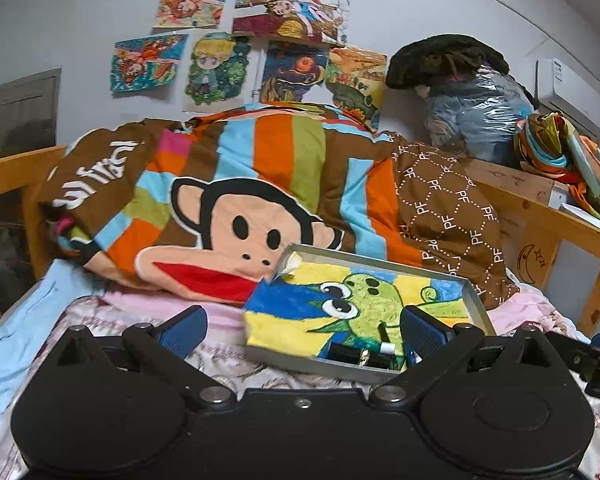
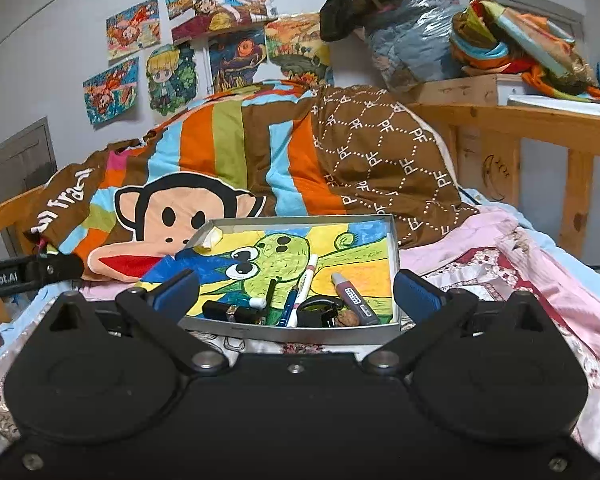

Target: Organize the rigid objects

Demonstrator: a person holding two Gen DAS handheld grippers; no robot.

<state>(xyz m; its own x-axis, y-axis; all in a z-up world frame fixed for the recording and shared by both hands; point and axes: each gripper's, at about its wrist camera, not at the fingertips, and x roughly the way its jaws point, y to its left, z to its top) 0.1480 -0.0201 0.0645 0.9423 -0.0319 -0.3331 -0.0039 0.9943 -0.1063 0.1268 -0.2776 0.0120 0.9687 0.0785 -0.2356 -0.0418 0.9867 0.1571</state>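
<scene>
1. A pale grey wall [image 1: 80, 20] hung with bright cartoon drawings [image 1: 192, 4] backs a wooden-framed bed [image 2: 540, 120] covered by a pink floral bedsheet [image 2: 500, 264].
2. A bunched, striped brown, orange and blue quilt with a big cartoon monkey face [image 1: 236, 228] lies across the head of the bed.
3. On the wooden ledge to the right sit a plastic-wrapped bundle topped with dark fabric [image 1: 468, 96] and a crumpled multicoloured cloth [image 2: 512, 36].
4. A shallow grey rectangular tray [image 2: 292, 334], lined with a yellow, blue and green painting of a cartoon creature, rests on the bedsheet just in front of the quilt.
5. The small rigid things are gathered along the tray's near edge: a white-and-pink marker [image 2: 307, 276], a purple-and-grey tube-shaped marker [image 2: 354, 298], a blue pen [image 2: 290, 306], a slim black pen [image 2: 271, 290], a black block with a ring on it [image 2: 228, 312], a black loop-shaped item [image 2: 320, 308] and a brown walnut-like lump [image 2: 347, 319].
6. The right gripper [image 2: 296, 292] hangs over the tray's near edge, its blue-padded fingers spread wide and holding nothing.
7. The left gripper [image 1: 302, 330] is likewise spread wide and empty; its right pad overlaps the tray's near corner in the left wrist view, though contact cannot be told.
</scene>
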